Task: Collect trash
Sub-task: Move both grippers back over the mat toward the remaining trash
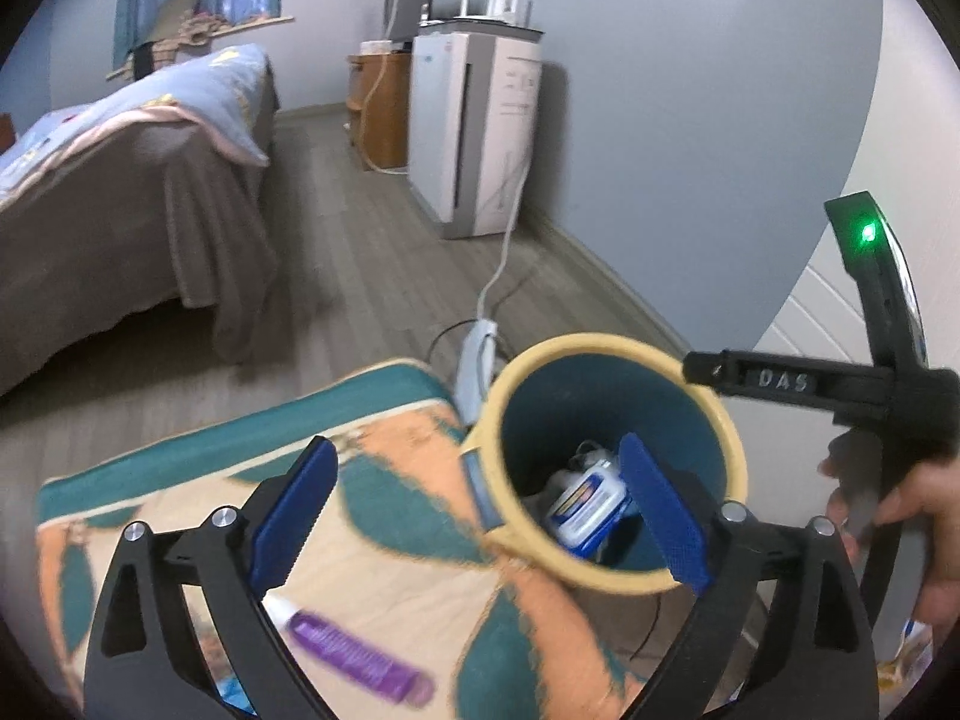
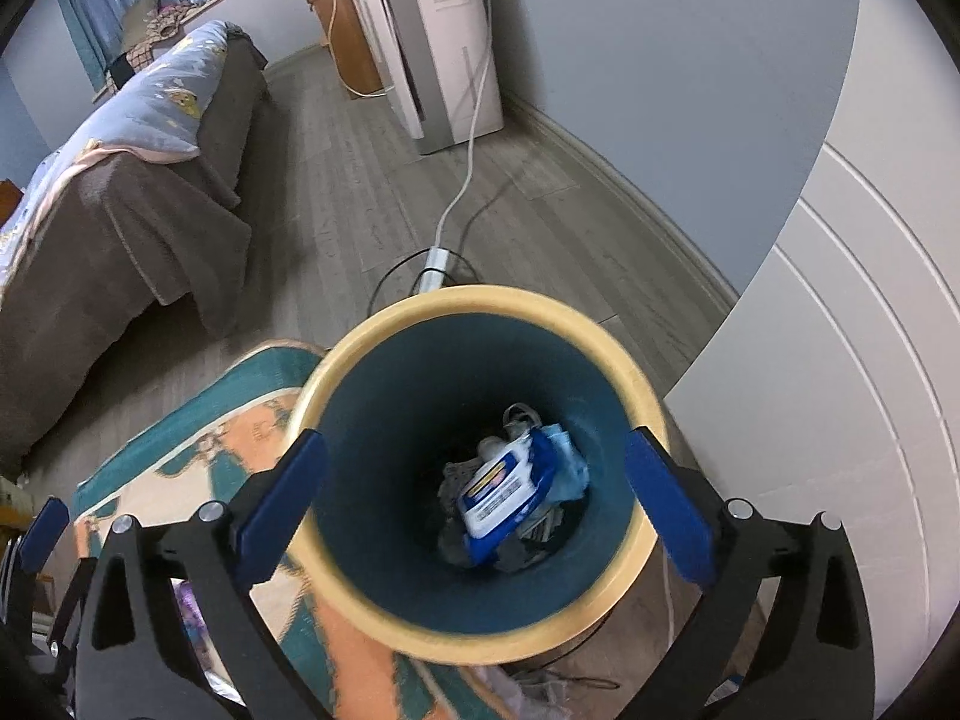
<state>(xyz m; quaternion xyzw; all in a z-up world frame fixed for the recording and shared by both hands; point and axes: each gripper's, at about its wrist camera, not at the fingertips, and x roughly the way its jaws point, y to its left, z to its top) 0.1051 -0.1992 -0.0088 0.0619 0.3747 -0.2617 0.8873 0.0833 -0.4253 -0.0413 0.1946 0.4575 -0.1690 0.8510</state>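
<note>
right gripper (image 2: 474, 498): held above the bin mouth, blue fingers (image 2: 282, 504) spread wide, nothing pinched | left gripper (image 1: 480, 516): jaws spread, empty, over the bin's near rim and the patterned rug (image 1: 384, 540) | bin (image 2: 636, 372): blue-and-white packet (image 2: 510, 495) seen at the bottom among other trash | purple tube (image 1: 360, 657): lying on the rug's near edge

Matt plastic bin (image 2: 624, 360), glossy plastic packet (image 2: 510, 498), woven cloth rug (image 1: 384, 516), wood-look floor (image 2: 336, 192).
</note>
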